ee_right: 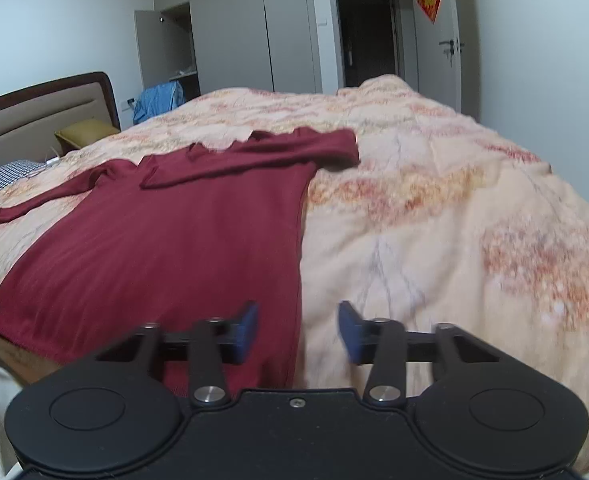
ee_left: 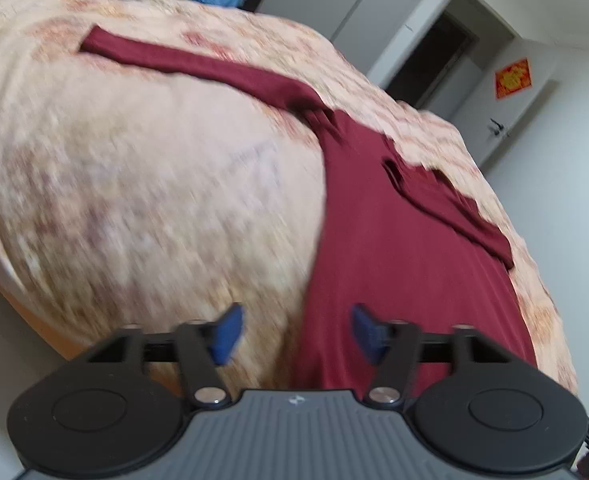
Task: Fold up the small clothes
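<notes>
A dark red long-sleeved top (ee_right: 166, 240) lies flat on the peach flowered quilt (ee_right: 434, 240), hem towards me. One sleeve (ee_right: 42, 200) stretches out to the left; the other sleeve (ee_right: 262, 152) lies across by the collar. My right gripper (ee_right: 298, 314) is open above the top's right side edge near the hem, its left finger over the cloth and its right finger over the quilt. In the left wrist view the top (ee_left: 394, 248) runs away from me, and my left gripper (ee_left: 297, 320) is open over its left edge, nothing between the blue pads.
A padded headboard (ee_right: 34, 116), a yellow pillow (ee_right: 82, 132) and a checked pillow (ee_right: 2, 176) are at the far left. A blue cloth (ee_right: 158, 100) hangs by the grey wardrobe (ee_right: 234, 28). The quilt falls off at the bed's near edge (ee_left: 26, 280).
</notes>
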